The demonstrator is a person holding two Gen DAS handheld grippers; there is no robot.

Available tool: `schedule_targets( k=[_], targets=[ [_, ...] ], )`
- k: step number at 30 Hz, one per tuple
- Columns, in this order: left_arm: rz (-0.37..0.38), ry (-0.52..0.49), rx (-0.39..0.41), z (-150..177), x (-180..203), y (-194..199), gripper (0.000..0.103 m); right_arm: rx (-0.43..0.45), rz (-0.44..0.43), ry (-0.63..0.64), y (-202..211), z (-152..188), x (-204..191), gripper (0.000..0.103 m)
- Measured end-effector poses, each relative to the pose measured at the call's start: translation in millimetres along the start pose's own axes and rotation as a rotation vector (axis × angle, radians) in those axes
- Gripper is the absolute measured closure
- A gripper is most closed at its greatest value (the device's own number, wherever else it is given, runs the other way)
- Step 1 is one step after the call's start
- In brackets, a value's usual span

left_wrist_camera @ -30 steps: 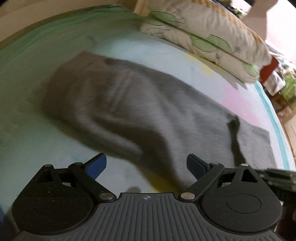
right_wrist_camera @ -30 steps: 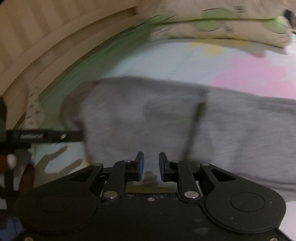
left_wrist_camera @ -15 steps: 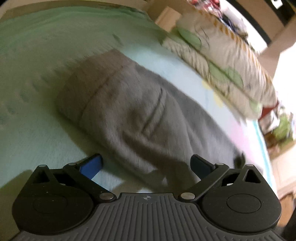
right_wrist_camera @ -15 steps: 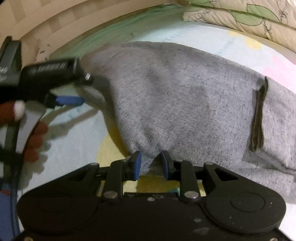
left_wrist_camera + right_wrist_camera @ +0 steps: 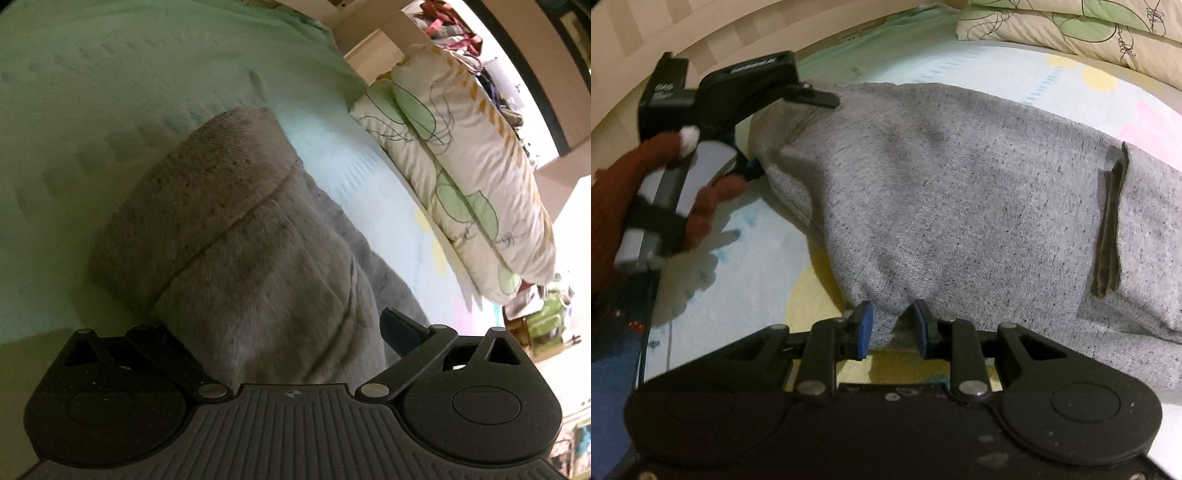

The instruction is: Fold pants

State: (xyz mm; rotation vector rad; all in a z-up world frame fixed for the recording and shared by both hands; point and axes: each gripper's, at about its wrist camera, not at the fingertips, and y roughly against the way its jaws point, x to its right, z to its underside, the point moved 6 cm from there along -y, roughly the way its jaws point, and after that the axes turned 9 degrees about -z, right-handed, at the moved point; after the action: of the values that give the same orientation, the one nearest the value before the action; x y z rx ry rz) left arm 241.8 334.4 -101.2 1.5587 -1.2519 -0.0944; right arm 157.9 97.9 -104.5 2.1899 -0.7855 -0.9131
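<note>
Grey pants (image 5: 960, 206) lie spread on the bed (image 5: 746, 266), filling the middle of the right wrist view and running off its right edge; a dark pocket slit shows at right.

The right gripper (image 5: 892, 328) sits at the bottom centre, its blue-padded fingers (image 5: 864, 328) partly apart, having just been opening a little. A fold of the pants' near edge lies between them; whether the pads press it I cannot tell.

The left gripper (image 5: 280, 332) is spread wide, having just been opening, with the waistband end of the pants between its fingers but not pinched. In the right wrist view it appears at upper left, held by a gloved hand (image 5: 646, 206). Patterned pillows (image 5: 472, 177) lie at the upper right of the left view.
</note>
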Motion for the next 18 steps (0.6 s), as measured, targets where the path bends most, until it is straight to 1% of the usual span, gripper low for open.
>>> schedule_targets(
  k=[3,6,8,9,10,11,12,13,15,18],
  targets=[
    [-0.010,0.012,-0.004,-4.1,4.8,-4.5,0.001,0.004,-0.010,-0.002,1.5,1.0,1.1,0.077],
    [-0.019,0.001,0.004,-5.2,8.6,-7.1,0.001,0.009,-0.018,-0.003,2.0,2.0,2.4,0.077],
    [-0.017,0.030,0.019,-4.3,7.5,-6.6,0.001,0.014,-0.022,-0.006,2.6,2.7,3.2,0.077],
    [-0.007,0.051,0.028,-4.0,5.7,-5.3,0.006,0.016,-0.024,-0.008,2.8,3.1,3.5,0.077],
    [0.005,0.060,0.034,-4.4,4.7,-3.9,0.016,0.018,-0.027,-0.009,3.7,3.5,3.8,0.077],
    [0.002,0.058,0.042,-4.0,3.7,-0.9,0.046,0.021,-0.029,-0.012,3.9,3.9,4.0,0.077],
    [-0.005,0.044,0.048,-4.0,4.7,2.1,0.058,0.023,-0.031,-0.015,4.2,4.2,4.5,0.077],
    [-0.018,0.015,0.056,-3.1,8.0,6.5,0.059,0.025,-0.034,-0.017,5.9,4.7,5.3,0.077],
    [-0.041,-0.043,0.083,-0.4,19.2,16.9,0.065,0.032,-0.039,-0.020,6.8,5.8,6.2,0.077],
    [-0.064,-0.139,0.139,5.1,50.8,40.5,0.066,0.042,-0.050,-0.024,8.1,7.3,8.8,0.077]
  ],
)
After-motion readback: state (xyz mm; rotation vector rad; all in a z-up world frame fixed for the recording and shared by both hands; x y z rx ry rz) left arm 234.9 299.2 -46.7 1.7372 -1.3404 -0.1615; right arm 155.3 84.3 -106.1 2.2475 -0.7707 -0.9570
